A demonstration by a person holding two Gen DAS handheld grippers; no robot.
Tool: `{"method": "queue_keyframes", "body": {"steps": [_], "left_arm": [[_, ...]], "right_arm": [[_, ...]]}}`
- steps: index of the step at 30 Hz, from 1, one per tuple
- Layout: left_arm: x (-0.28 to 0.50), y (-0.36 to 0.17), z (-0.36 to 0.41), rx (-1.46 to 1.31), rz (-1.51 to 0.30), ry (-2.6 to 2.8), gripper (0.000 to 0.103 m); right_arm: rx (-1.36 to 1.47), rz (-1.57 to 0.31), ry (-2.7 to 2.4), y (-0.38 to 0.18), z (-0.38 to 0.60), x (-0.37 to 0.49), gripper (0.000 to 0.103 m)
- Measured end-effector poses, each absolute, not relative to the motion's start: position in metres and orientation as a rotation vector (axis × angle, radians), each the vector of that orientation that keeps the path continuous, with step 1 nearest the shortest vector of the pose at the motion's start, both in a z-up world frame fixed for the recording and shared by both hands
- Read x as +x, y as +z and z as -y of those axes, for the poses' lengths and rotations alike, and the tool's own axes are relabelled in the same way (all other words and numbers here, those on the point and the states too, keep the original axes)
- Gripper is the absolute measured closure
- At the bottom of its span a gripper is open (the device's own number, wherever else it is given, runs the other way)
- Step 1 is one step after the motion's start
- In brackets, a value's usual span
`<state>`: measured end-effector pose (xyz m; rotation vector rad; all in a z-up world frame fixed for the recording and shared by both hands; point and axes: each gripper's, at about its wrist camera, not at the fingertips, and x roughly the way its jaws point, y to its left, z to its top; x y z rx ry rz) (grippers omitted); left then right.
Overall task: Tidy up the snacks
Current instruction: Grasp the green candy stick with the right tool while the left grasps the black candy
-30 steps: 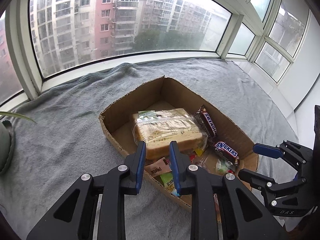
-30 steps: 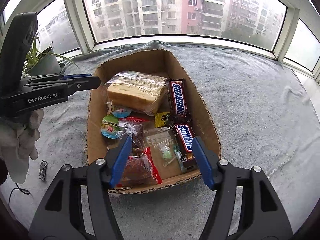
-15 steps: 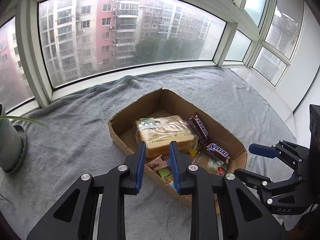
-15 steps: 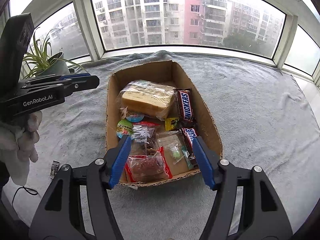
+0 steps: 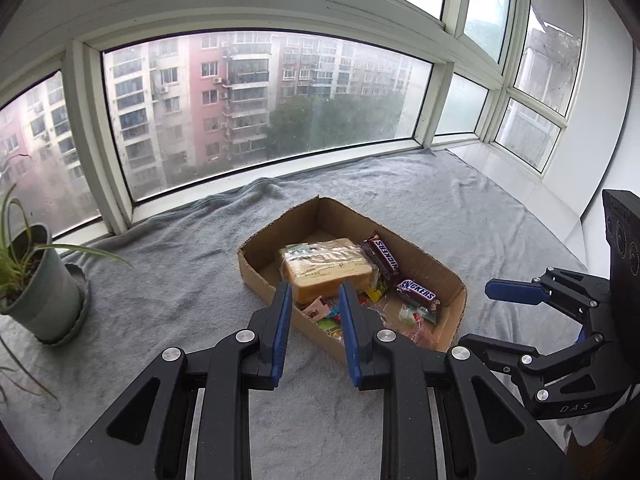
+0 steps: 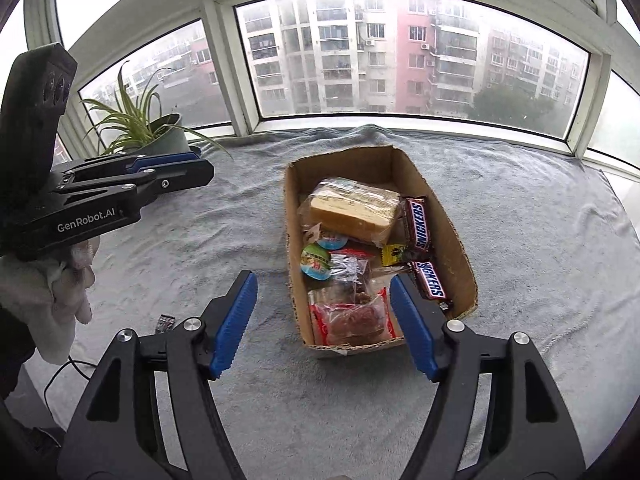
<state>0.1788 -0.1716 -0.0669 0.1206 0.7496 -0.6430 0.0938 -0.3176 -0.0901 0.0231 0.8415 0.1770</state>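
A cardboard box (image 6: pixel 460 240) sits on the grey blanket and holds the snacks: a wrapped bread loaf (image 6: pixel 356 212), two Snickers bars (image 6: pixel 418 222), small round cups (image 6: pixel 316 260) and a red packet (image 6: pixel 352 318). The box (image 5: pixel 452 276) and loaf (image 5: pixel 328 268) also show in the left wrist view. My left gripper (image 5: pixel 314 328) is open a little and empty, above the blanket in front of the box. My right gripper (image 6: pixel 324 320) is wide open and empty, raised over the box's near end.
A potted spider plant (image 5: pixel 36 280) stands at the left by the window; it also shows in the right wrist view (image 6: pixel 152 132). A small wrapper (image 6: pixel 164 322) and a cable (image 6: pixel 64 372) lie near the blanket's left edge. Window frames border the back.
Both grippers have pulled back and up from the box, which now looks smaller and farther. Neither gripper's opening has changed.
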Motion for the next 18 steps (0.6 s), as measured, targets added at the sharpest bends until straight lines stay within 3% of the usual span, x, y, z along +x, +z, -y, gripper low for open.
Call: {"method": "queue_keyframes", "body": {"steps": [3,7,9,18], "left_arm": [[0.172,-0.066,0.155,0.120,-0.751,-0.628,0.081],[0.167,-0.068,0.120,0.096,-0.775,-0.587,0.076],[0.163,-0.070,0.099,0.079,-0.782,-0.553,0.071],[0.145,-0.100,0.011,-0.022,-0.871,-0.399,0.071]], "right_arm": [[-0.014,-0.840,0.211,-0.089,0.303,0.086,0.031],[-0.065,-0.827,0.263,-0.092,0.280,0.074,0.019],[-0.077,-0.814,0.296,-0.094,0.269,0.069,0.019],[-0.211,-0.878,0.512,-0.123,0.203,0.045,0.019]]}}
